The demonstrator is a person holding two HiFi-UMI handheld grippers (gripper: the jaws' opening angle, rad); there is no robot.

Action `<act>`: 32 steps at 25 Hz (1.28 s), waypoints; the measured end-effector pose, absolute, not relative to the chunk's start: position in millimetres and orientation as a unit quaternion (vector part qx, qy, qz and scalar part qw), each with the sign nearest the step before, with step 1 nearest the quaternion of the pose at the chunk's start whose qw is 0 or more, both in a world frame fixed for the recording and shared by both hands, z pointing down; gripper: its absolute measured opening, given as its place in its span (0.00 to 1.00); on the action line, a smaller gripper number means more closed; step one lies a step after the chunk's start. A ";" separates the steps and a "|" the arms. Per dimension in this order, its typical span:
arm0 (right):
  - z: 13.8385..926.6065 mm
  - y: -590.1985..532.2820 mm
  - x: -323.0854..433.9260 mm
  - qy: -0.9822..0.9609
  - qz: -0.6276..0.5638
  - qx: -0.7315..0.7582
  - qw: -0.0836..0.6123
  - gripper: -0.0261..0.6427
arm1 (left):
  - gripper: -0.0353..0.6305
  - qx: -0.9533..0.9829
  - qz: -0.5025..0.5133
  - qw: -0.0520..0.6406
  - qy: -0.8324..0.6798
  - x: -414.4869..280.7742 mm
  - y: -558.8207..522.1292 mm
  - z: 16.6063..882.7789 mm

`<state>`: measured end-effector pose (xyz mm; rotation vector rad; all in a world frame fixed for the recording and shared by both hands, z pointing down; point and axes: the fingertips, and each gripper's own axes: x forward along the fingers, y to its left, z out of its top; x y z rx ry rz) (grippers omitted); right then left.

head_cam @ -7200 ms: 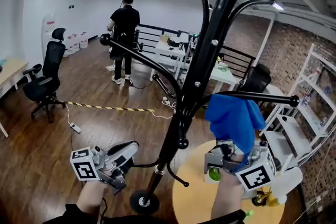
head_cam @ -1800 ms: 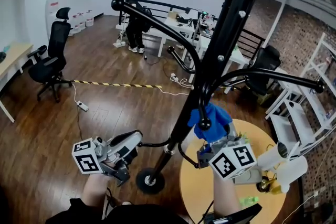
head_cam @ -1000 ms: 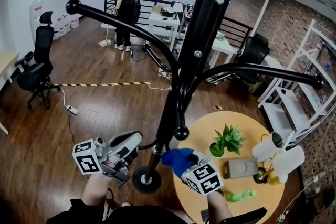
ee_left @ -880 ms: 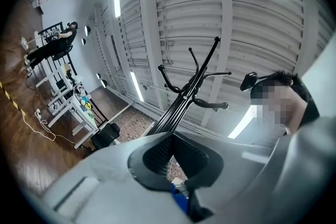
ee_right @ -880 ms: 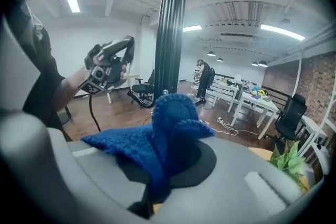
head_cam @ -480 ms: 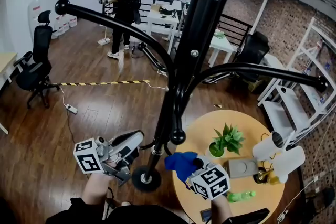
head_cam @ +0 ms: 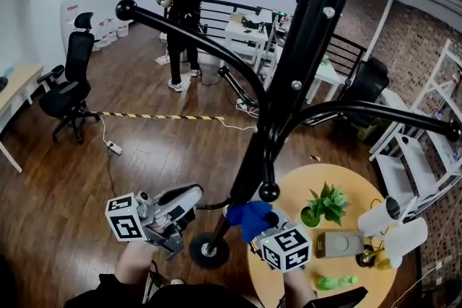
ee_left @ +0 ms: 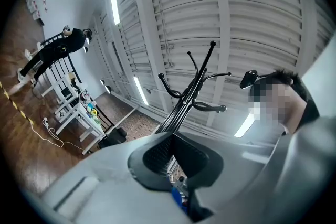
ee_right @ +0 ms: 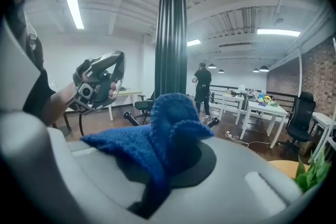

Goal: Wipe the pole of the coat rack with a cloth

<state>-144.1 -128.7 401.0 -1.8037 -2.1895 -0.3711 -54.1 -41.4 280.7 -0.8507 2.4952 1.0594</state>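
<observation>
1. The right gripper [head_cam: 261, 226] has its fingers clamped on a bunched blue cloth [head_cam: 247, 216]. In the right gripper view the cloth [ee_right: 156, 140] bulges up out of the pinch.
2. The cloth sits low on the pole [head_cam: 290, 94] of the coat rack, a little above the pole's round base [head_cam: 209, 253] and on the side facing the round worktop [head_cam: 328, 283]. It looks pressed to the pole or just beside it, but contact is not certain.
3. The left gripper [head_cam: 186, 200] is on the other side of the pole, also low. Its fingers are drawn together to a narrow slit. A low hook [head_cam: 211, 206] from the pole meets their tip, and I cannot tell whether they nip it.
4. Step in hand, by my reading: wiping the bottom stretch of the pole.
5. The next move calls for keeping the cloth firm against the pole and running it along the shaft, steering round the hooks.
</observation>
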 end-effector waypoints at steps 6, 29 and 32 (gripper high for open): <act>308.1 -128.3 -142.4 -0.767 -0.047 -0.639 0.043 0.07 | 0.06 -0.286 0.361 0.162 0.873 -45.8 -36.6 276.4; 7.8 -241.0 -120.1 -0.744 0.176 -0.553 -0.331 0.07 | 0.06 -0.313 0.336 0.182 0.869 -36.2 -39.5 252.9; -6.1 -279.3 -112.4 -0.743 0.192 -0.531 -0.361 0.07 | 0.06 -0.329 0.334 0.179 0.865 -43.1 -45.5 254.8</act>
